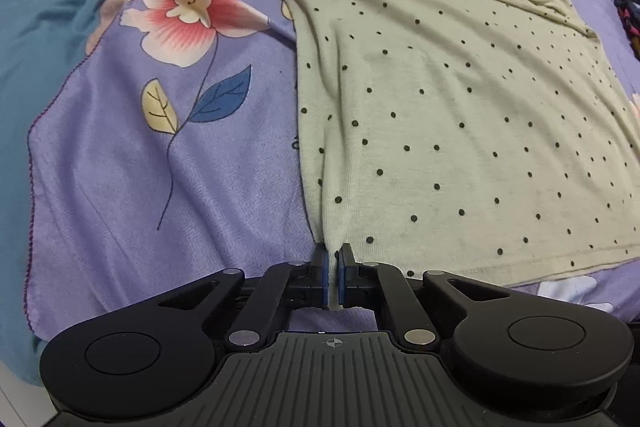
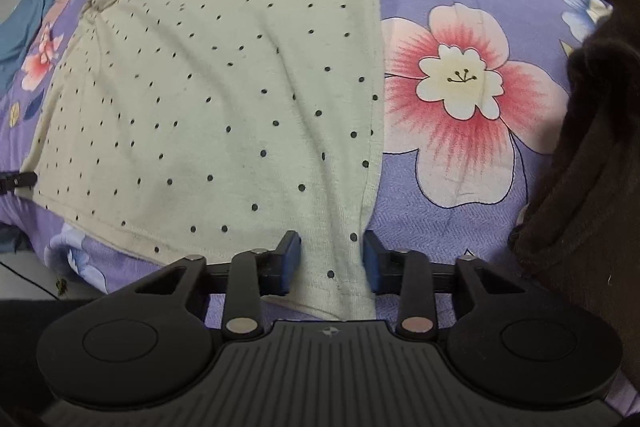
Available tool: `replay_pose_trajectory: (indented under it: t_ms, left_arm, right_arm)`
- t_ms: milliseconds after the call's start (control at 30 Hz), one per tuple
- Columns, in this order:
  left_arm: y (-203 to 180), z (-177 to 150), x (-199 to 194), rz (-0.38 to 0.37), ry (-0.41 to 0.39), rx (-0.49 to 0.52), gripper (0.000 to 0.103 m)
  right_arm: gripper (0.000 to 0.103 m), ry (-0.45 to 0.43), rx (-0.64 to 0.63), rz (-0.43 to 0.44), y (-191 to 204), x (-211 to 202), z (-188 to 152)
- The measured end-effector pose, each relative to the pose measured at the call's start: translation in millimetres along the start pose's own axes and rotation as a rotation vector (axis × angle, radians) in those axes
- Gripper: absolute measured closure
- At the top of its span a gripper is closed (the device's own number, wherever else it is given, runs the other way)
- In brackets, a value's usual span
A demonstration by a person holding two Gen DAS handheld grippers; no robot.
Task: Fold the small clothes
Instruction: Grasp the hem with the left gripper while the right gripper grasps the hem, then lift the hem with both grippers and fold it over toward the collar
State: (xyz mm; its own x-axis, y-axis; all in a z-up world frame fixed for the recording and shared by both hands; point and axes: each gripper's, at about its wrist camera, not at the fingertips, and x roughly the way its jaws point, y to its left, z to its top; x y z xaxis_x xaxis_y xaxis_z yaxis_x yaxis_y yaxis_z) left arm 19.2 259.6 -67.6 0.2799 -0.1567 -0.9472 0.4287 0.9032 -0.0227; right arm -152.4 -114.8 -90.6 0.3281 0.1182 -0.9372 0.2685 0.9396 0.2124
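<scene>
Left wrist view: a teal blanket (image 1: 44, 27) borders the floral bedspread (image 1: 132, 163). The left gripper (image 1: 333, 265) pinches the spotted shirt (image 1: 460, 115), lying flat. The right gripper (image 2: 331, 255) straddles its hem, jaws apart, beside possibly brown clothing (image 2: 592, 167).

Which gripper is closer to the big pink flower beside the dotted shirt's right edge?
Right. The right gripper straddles the dotted shirt at its near right corner, open, with the big pink flower just ahead. The left gripper pinches the opposite corner.
</scene>
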Motion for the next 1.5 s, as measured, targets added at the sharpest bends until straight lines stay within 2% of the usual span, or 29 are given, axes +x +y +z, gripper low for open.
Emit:
replay_pose_trajectory:
  t_ms: [33,100,200,267,367,433,533,633,733,833,1000,1167,1233,1333,1400,1500]
  left_arm:
    - [3.0,0.1,-4.4,-0.006,0.001,-0.011,0.068]
    - [10.5,1.2,-15.6,-0.022,-0.009,-0.041,0.074]
    - [18.1,7.2,-29.5,-0.041,-0.020,-0.067,0.074]
    - [16.7,10.4,-31.1,-0.048,-0.001,-0.043,0.074]
    - [10.5,6.8,-22.5,-0.026,0.043,0.038,0.075]
    - [14.3,2.6,-18.0,-0.039,0.072,0.001,0.076]
    - [14.3,2.1,-18.4,-0.036,0.087,0.006,0.077]
    - [14.5,19.5,-19.8,-0.039,0.097,-0.021,0.075]
    - [28.8,64.4,-25.8,-0.056,0.030,-0.060,0.075]
    - [43.3,125.6,-21.9,-0.061,-0.065,-0.058,0.075]
    - [53.5,240.2,9.5,-0.062,-0.187,-0.044,0.075]
    - [40.8,337.1,41.0,-0.041,-0.244,-0.003,0.075]
    - [38.4,365.5,51.3,-0.039,-0.248,-0.002,0.075]
    - [38.1,394.9,76.4,-0.024,-0.212,-0.007,0.075]
    - [39.4,403.8,94.9,-0.007,-0.183,-0.002,0.075]
    - [49.6,411.3,116.9,-0.008,-0.143,-0.077,0.069]
  right_arm:
    - [0.097,0.017,0.011,0.031,-1.8,-1.0,-0.7]
    - [0.097,0.015,0.060,0.073,-6.4,-6.3,-1.0]
    - [0.097,0.011,0.113,0.125,-15.6,-17.7,3.1]
    - [0.097,0.022,0.152,0.155,-21.2,-21.0,9.2]
    - [0.097,0.069,0.124,0.155,-19.2,-18.4,19.1]
    - [0.098,0.114,0.083,0.137,-11.3,-13.1,15.8]
    - [0.098,0.160,0.099,0.145,-14.6,-9.5,11.1]
    - [0.098,0.171,0.135,0.140,-20.4,-12.3,18.6]
    - [0.098,0.163,0.178,0.161,-26.7,-16.4,44.8]
    - [0.098,0.118,0.211,0.223,-33.6,-19.7,91.3]
    - [0.098,-0.004,0.260,0.265,-52.7,-11.4,194.8]
    - [0.098,-0.090,0.340,0.242,-74.9,11.5,300.2]
    - [0.098,-0.105,0.354,0.218,-78.4,21.1,332.7]
    - [0.098,-0.117,0.389,0.188,-82.3,35.8,368.2]
    - [0.098,-0.120,0.412,0.178,-83.4,47.9,384.5]
    - [0.098,-0.107,0.437,0.142,-81.6,70.2,404.0]
